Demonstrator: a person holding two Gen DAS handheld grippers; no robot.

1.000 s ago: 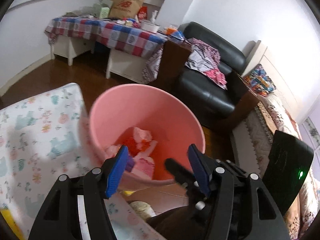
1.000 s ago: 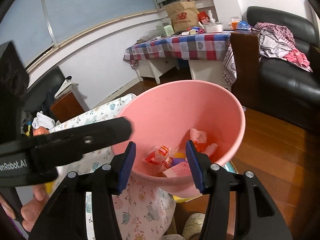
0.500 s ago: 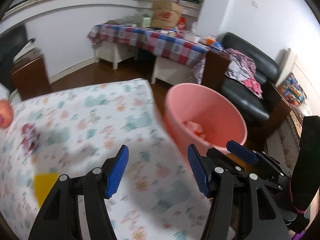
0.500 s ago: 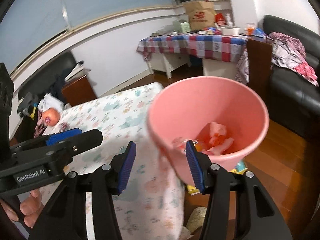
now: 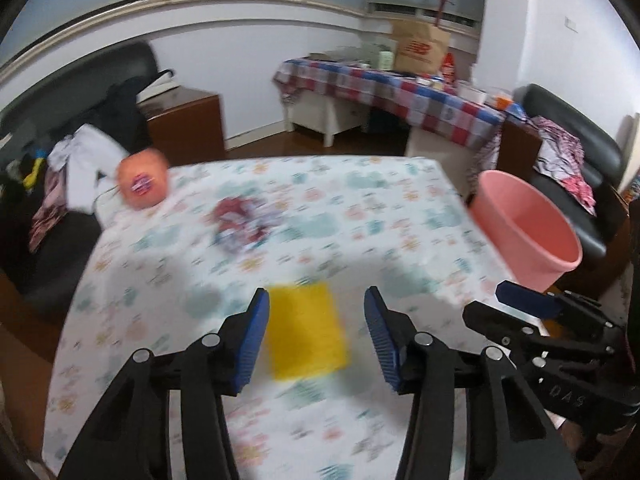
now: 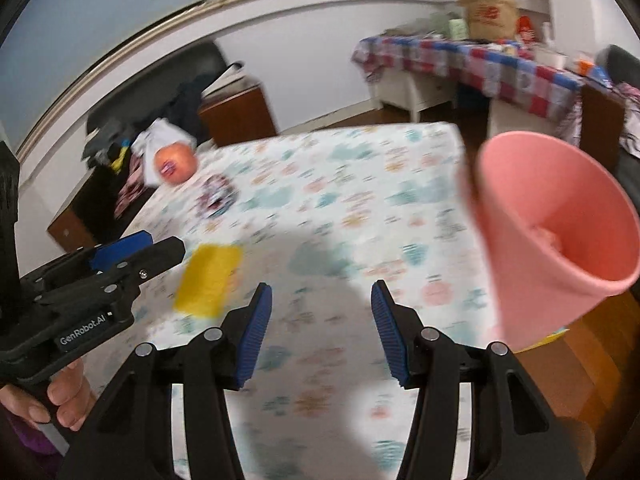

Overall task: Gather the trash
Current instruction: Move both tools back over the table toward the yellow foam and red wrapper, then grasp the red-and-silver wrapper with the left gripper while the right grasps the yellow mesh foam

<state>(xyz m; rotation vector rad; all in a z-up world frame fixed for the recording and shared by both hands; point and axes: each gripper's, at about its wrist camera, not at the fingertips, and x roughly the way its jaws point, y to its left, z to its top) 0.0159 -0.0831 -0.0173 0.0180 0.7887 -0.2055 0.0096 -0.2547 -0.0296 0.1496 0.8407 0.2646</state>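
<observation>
1. a flat yellow piece [image 5: 306,332] lies on the desk [image 5: 400,208] near its near edge, toward the left side as the right wrist view shows it [image 6: 208,280]. in the left wrist view it sits between and just beyond the fingers, with nothing pressing on it.
2. a crumpled red and white wrapper [image 5: 240,226] lies further in, toward the far left corner of the desk. an orange round thing [image 5: 143,185] sits at the far left edge, just beyond the wrapper.
3. the pink bin [image 6: 552,232] stands off the right edge of the desk, its rim tilted toward the camera, with some trash visible inside. it is just beside the edge; whether it touches the cloth cannot be told through the blur.
4. the left gripper [image 5: 316,332] hangs over the yellow piece, its fingers closing yet apart, holding nothing.
5. the right gripper [image 6: 322,330] is over the near middle of the desk, fingers partly spread and empty, with bare cloth between them.
6. the middle and the far right corner of the desk are bare patterned cloth. a hand [image 6: 60,404] grips the left gripper's handle at the near left corner.
7. beyond the far edge there is open wooden floor, then a checked table [image 5: 400,88] along the wall.
</observation>
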